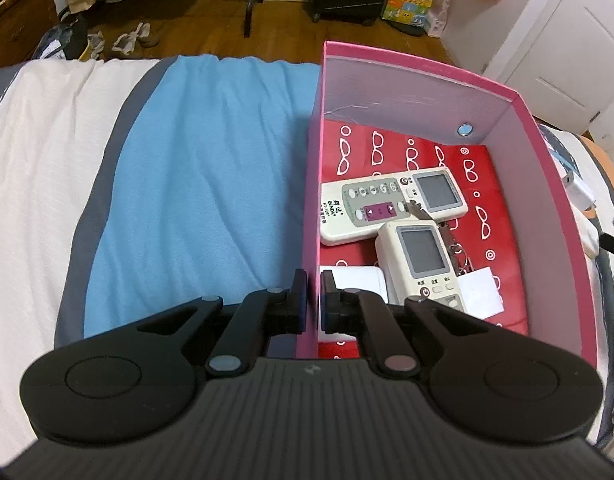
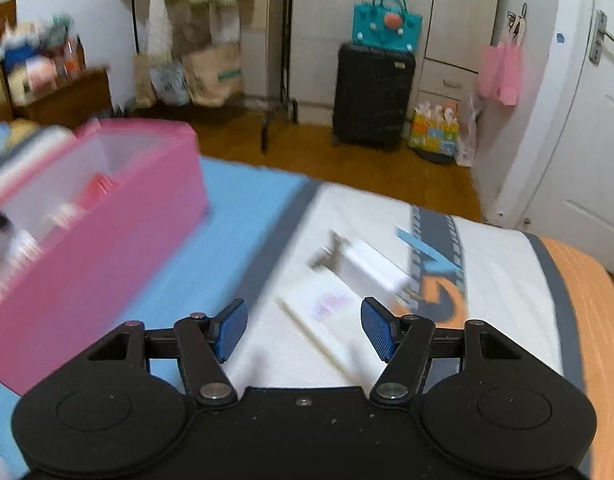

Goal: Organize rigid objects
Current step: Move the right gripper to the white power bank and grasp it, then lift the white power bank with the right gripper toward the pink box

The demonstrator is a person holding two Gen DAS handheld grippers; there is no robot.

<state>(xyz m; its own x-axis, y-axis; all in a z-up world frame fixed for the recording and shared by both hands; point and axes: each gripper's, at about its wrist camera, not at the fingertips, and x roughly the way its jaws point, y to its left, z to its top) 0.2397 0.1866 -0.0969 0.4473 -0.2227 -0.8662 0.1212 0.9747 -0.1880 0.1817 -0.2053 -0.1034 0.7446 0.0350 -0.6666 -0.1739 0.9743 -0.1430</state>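
A pink box (image 1: 419, 68) stands on the bed; its left wall sits between my left gripper's (image 1: 314, 284) fingers, which are shut on it. Inside lie a white remote (image 1: 391, 204), a second white remote (image 1: 423, 256), a key ring with keys (image 1: 455, 248) and white cards (image 1: 481, 290). In the right wrist view the pink box (image 2: 107, 240) is at the left, blurred. My right gripper (image 2: 303, 328) is open and empty above the bed. Ahead of it lie a white charger plug (image 2: 371, 268) with metal prongs and a flat white card (image 2: 327, 312).
The bed has a blue, grey and white cover (image 1: 195, 184) with an orange edge (image 2: 595, 320) at the right. Beyond the bed are a wooden floor, a black suitcase (image 2: 373, 96), bags and a white door (image 2: 587, 140). The right wrist view is motion-blurred.
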